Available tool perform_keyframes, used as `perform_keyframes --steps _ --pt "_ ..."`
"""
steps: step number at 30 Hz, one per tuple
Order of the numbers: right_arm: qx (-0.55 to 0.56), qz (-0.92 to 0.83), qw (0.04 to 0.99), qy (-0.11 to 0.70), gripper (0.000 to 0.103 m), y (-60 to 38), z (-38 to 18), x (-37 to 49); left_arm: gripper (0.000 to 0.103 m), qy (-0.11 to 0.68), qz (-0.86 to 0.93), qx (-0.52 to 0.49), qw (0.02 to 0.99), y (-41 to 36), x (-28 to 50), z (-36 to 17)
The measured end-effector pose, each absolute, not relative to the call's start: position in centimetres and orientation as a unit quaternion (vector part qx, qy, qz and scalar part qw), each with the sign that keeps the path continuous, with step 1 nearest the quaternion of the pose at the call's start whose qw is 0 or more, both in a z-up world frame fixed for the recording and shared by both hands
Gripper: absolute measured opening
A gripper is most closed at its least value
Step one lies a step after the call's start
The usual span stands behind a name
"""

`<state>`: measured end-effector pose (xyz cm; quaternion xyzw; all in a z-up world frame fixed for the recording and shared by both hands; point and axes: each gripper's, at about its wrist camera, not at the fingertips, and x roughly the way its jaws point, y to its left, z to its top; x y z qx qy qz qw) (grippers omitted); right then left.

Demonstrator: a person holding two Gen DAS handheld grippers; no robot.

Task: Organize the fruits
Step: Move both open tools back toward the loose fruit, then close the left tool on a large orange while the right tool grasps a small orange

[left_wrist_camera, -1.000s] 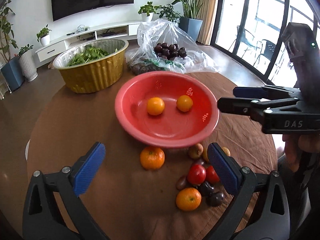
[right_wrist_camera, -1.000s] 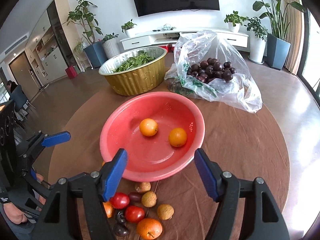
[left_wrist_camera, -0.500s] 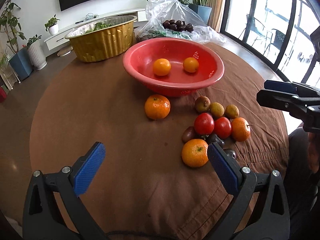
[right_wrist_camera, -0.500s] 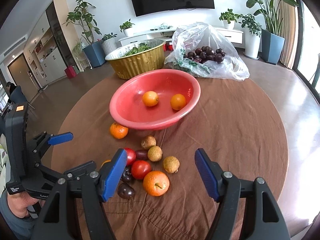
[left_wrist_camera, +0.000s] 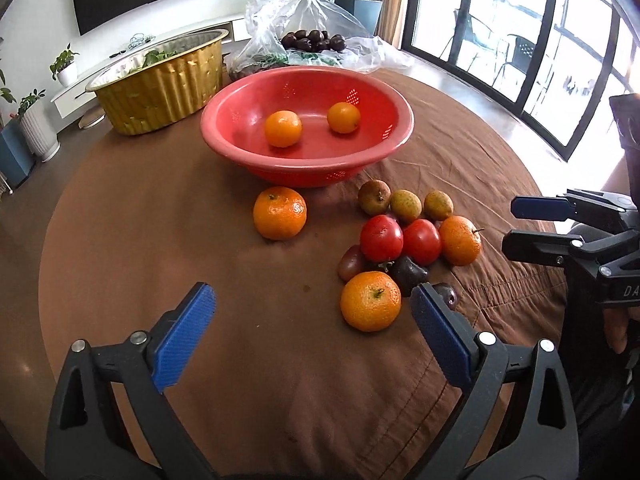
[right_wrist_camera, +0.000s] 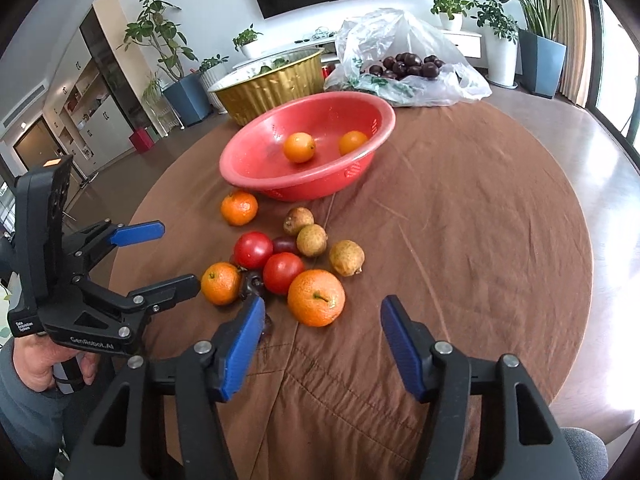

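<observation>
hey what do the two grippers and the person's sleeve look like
Both the left gripper and right gripper are black plastic clamp frames with silver rivets and textured blue pads. The left one's body bears white lettering. The sleeve is grey. No cables show.

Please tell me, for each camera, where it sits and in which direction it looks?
Left wrist: sits on the left gripper, looks down across the table at the red bowl; own closing jaws show, plus the right gripper.
Right wrist: sits on the right gripper, same direction; own closing jaws, left gripper, a hand.
Shared: bowl, loose fruit pile.
</observation>
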<state>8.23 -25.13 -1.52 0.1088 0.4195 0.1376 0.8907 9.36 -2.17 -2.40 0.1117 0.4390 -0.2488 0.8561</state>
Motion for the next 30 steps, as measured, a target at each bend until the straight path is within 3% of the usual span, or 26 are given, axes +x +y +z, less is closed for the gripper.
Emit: perform_keyframes --steps 3,8,11,24,27,30 --pt "0.107 0.142 0.891 0.418 0.064 -24.8 -1.5 8.0 0.08 0.447 -0.263 0.119 0.847 -2.6 9.2 -2.7" --pt "0.113 0.129 0.884 0.435 0.061 -25.4 -2.4 8.6 0.072 0.46 -0.285 0.137 0.83 -3.4 8.9 -4.0" --pt "0.125 0.131 0.877 0.444 0.058 -25.8 -2.9 8.9 0.061 0.468 -0.294 0.141 0.821 -3.5 9.2 -4.6" --pt "0.172 0.158 0.856 0.461 0.056 -26.0 -4.3 9.9 0.059 0.469 -0.347 0.187 0.791 -5.0 9.4 -5.3" --pt "0.175 0.161 0.854 0.462 0.056 -25.9 -4.3 10.0 0.043 0.475 -0.356 0.189 0.782 -5.2 9.4 -5.6" --pt "0.182 0.162 0.851 0.465 0.056 -26.0 -4.5 10.2 0.038 0.476 -0.362 0.183 0.78 -5.5 9.5 -5.7"
